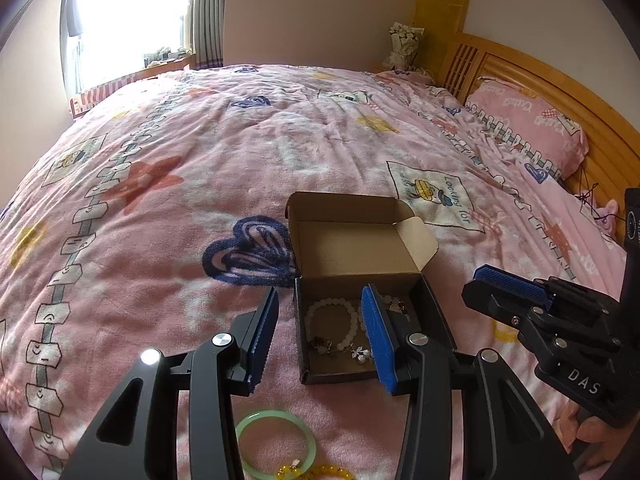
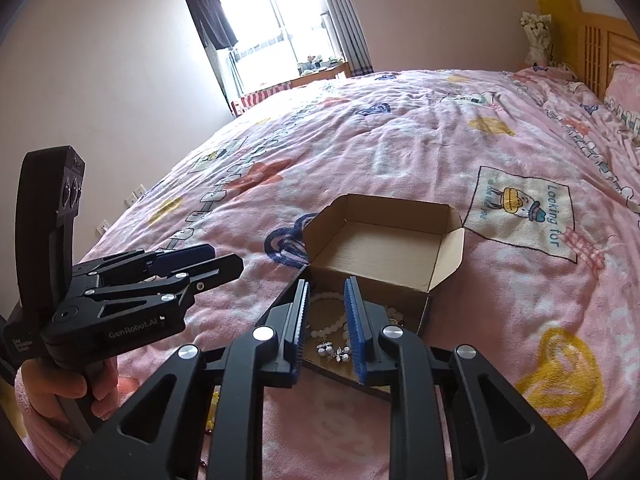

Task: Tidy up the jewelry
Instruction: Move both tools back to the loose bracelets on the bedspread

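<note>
An open cardboard box (image 1: 352, 256) (image 2: 384, 248) with a dark outside lies on the pink bed. Inside it lie a white bead bracelet (image 1: 332, 322) (image 2: 332, 328) and a silver flower piece (image 1: 360, 354) (image 2: 334, 352). My left gripper (image 1: 320, 336) is open and empty, just before the box's near edge. My right gripper (image 2: 328, 328) is open and empty, hovering over the box's near side; it also shows in the left wrist view (image 1: 516, 284). A green jade bangle (image 1: 276, 444) and yellow beads (image 1: 316, 472) lie on the bed below the left gripper.
The pink patterned quilt (image 1: 280, 140) covers the bed. A pink pillow (image 1: 524, 120) and a wooden headboard (image 1: 540, 72) are at the right. A window (image 2: 288, 32) is at the far side. The left gripper shows at the left of the right wrist view (image 2: 200, 264).
</note>
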